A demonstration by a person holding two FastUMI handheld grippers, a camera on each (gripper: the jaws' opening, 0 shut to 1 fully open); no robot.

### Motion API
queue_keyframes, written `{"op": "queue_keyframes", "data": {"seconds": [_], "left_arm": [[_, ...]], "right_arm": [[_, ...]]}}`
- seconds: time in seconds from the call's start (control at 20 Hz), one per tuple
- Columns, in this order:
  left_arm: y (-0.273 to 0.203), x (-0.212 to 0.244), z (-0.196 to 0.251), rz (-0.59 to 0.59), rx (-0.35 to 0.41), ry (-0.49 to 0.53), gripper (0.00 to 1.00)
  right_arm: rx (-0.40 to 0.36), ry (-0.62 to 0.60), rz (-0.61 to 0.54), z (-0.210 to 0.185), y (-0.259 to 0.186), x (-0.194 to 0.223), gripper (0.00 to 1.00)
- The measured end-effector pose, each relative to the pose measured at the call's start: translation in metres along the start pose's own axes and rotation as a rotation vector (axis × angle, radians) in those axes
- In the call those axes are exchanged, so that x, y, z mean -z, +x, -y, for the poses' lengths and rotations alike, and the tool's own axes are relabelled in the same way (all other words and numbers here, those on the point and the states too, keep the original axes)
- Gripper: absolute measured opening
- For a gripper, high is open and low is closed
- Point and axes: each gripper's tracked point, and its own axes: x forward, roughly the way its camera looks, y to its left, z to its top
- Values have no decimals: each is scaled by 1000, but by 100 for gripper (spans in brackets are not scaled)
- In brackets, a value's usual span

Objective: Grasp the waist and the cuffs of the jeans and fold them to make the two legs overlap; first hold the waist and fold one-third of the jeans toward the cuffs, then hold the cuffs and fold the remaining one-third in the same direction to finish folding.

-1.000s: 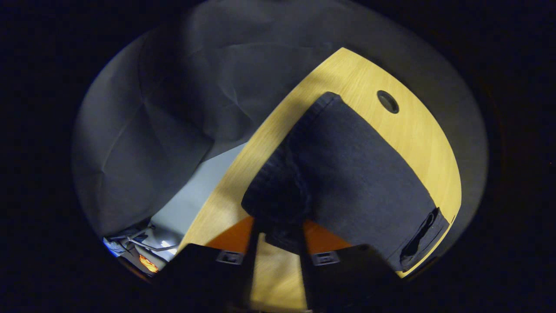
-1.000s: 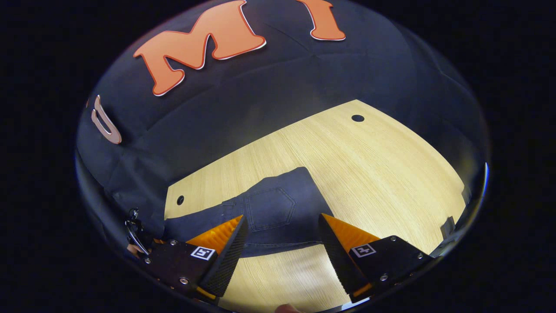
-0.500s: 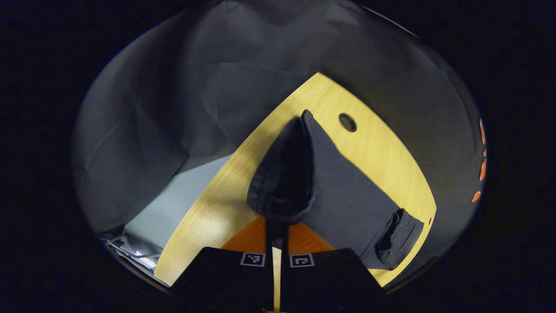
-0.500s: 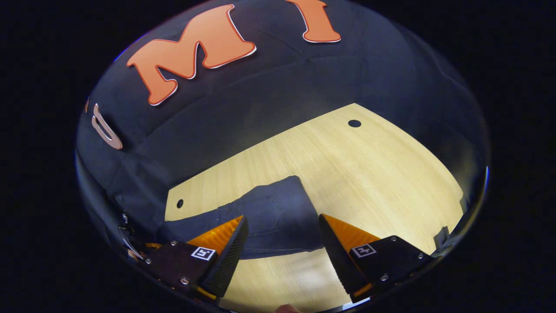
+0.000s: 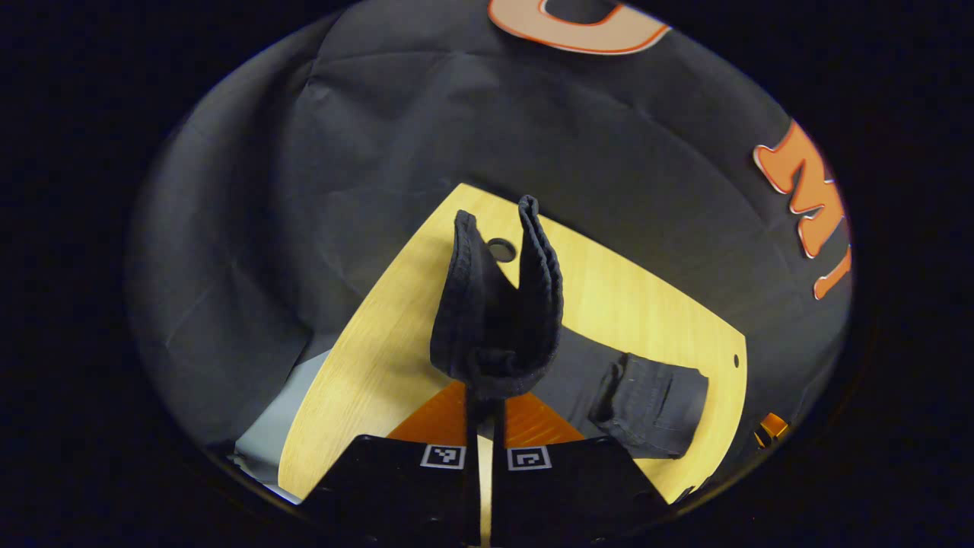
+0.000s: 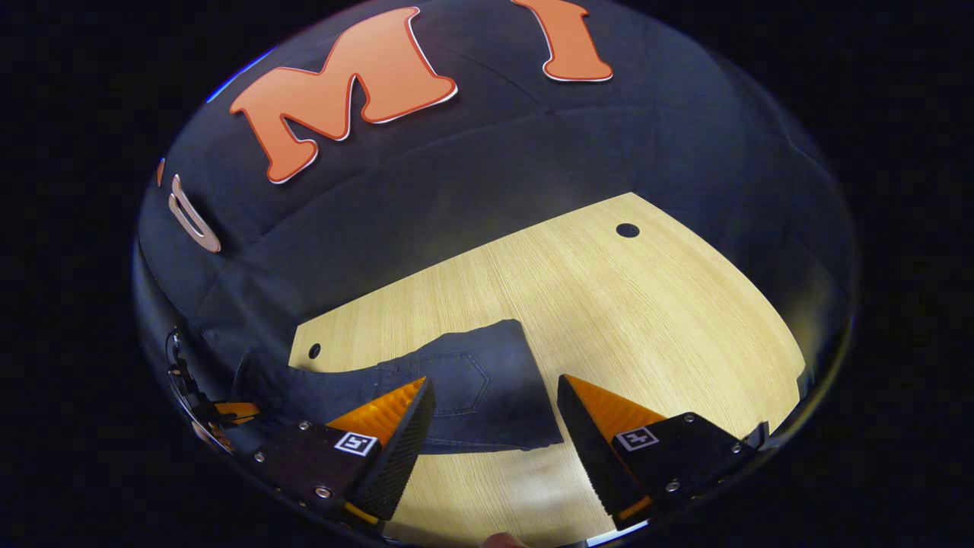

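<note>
Jeans (image 5: 647, 396) lie along the near edge of the wooden table (image 5: 631, 304), and we see one end of them lifted clear of the wood. In the left gripper view, the left gripper (image 5: 485, 396) has its 2 fingers brought almost together on a bunch of dark denim; the cuffs (image 5: 498, 297) rise from the pinch as 2 upright flaps that part at the top. We judge this grip is low on the hems so that both legs come up together and stay stacked when carried over. The rest of the garment stays flat on the table, with a pocket showing toward the far end.

In the right gripper view, the right gripper (image 6: 494, 415) hangs above the waist end (image 6: 472, 388), its fingers set wide apart and touching nothing; a back pocket lies between them on the cloth below. We take it that this hand waits there to pin or catch the waist while the other end travels. At the left edge of that view we can make out part of the other gripper.

By our reading, the step in hand is lifting the cuff end for a fold; whether the legs already overlap fully we cannot tell.
</note>
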Motion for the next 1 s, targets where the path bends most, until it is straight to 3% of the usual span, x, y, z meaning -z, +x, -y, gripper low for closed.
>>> {"op": "queue_keyframes", "data": {"seconds": [0.2, 0.5, 1.0], "left_arm": [[-43, -12, 24, 44, 62, 63, 6], [-65, -9, 112, 84, 145, 169, 6], [-60, 28, 244, 54, 223, 330, 6]], "right_arm": [[-14, -30, 22, 11, -2, -7, 98], [-45, -74, 78, 22, -7, -23, 98], [-66, -134, 86, 48, -9, -29, 98]]}}
